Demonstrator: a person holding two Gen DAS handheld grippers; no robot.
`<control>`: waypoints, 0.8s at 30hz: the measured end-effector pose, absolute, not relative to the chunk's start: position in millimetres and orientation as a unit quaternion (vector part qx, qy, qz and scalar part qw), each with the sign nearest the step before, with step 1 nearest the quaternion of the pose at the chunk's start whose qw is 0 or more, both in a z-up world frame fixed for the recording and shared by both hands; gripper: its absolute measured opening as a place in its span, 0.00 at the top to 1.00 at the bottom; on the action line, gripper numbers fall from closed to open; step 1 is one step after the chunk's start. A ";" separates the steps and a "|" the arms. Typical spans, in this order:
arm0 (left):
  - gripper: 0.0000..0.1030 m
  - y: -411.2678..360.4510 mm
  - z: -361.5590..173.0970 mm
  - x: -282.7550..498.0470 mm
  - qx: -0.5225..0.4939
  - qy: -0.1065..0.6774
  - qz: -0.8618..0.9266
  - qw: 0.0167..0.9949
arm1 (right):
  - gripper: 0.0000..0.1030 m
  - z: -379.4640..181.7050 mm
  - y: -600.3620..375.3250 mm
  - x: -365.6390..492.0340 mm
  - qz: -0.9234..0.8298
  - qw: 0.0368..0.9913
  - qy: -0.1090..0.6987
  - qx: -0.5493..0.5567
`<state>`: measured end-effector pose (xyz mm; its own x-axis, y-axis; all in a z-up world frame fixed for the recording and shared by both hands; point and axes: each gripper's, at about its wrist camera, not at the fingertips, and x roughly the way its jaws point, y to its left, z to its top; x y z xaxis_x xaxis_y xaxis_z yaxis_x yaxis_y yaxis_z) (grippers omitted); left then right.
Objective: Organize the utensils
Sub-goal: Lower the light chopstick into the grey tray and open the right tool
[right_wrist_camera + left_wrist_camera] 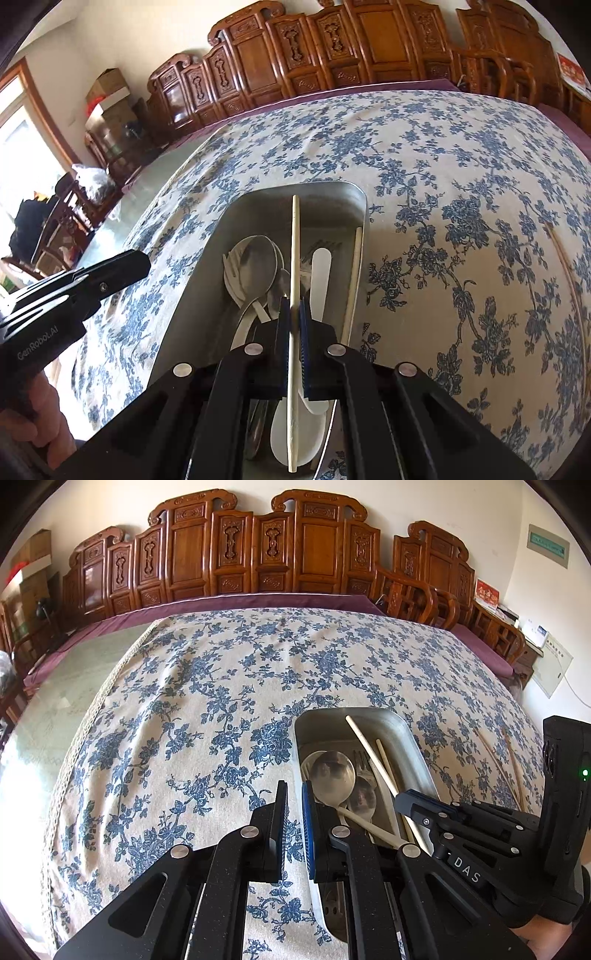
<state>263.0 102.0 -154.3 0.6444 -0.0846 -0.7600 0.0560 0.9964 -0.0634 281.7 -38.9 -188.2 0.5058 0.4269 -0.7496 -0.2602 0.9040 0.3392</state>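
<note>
right gripper [294, 321]: I've got it clamped on a pale chopstick [294, 258], held over the tray

left gripper [294, 812]: jaws a little apart, nothing in them, hanging by the tray's left rim

metal tray [207, 266]: sits on my floral tablecloth [461, 177]

in the tray: metal spoon [331, 775], fork [364, 762], white spoons, second chopstick [354, 273] along the right wall

on the cloth: chopsticks [498, 764] lying loose, right of the tray

Carved wooden screen [258, 550] backs the floral-clothed table [207, 686]

Setting: home dining room. Evidence: floral-clothed table [221, 686], carved wooden chairs [229, 550], stacked cardboard boxes [109, 92].
</note>
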 end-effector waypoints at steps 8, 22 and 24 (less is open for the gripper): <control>0.93 101.0 -153.1 262.5 -0.017 0.418 -0.039 0.907 | 0.94 -189.1 -29.8 283.9 0.191 0.863 0.461 0.083; 0.93 94.9 -151.5 261.2 -0.016 0.416 -0.048 0.908 | 0.92 -157.5 -56.8 271.4 0.225 0.881 0.411 0.066; 0.93 91.3 -151.4 260.7 -0.016 0.415 -0.052 0.908 | 0.92 -149.5 -74.5 268.4 0.225 0.888 0.398 0.054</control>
<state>260.7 91.3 -151.4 0.6505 -0.1084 -0.7517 0.0820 0.9940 -0.0723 268.4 -74.5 -149.5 0.5812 0.4431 -0.6825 -0.3565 0.8926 0.2760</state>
